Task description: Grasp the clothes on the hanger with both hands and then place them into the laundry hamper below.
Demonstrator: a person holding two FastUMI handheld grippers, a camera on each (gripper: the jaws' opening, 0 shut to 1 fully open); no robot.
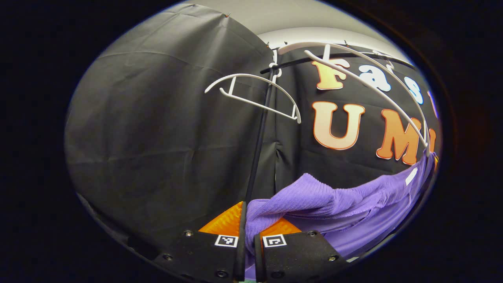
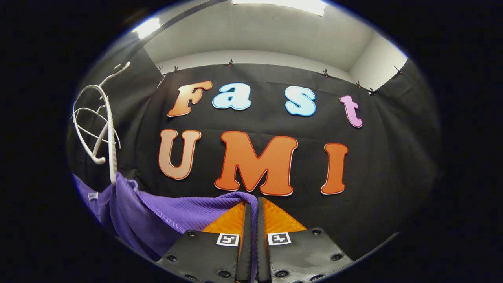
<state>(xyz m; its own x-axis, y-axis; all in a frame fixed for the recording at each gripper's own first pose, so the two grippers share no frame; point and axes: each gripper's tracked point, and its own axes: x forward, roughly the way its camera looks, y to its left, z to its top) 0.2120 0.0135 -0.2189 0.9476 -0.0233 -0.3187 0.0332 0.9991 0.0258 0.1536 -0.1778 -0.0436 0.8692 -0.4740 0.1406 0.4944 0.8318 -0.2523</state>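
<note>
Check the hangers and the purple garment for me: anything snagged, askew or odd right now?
The purple garment is pinched in both claws, left and right, but one end still drapes over a white hanger's tip. The hangers look tilted. Nothing looks torn.

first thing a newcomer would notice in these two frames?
The purple garment, stretched low between the two tools: the left tool pinches one end of it, and the right tool pinches the other. Next, the white hangers on the rail above, bare; in the right gripper view, a hanger meets the cloth's far edge at upper left.
</note>
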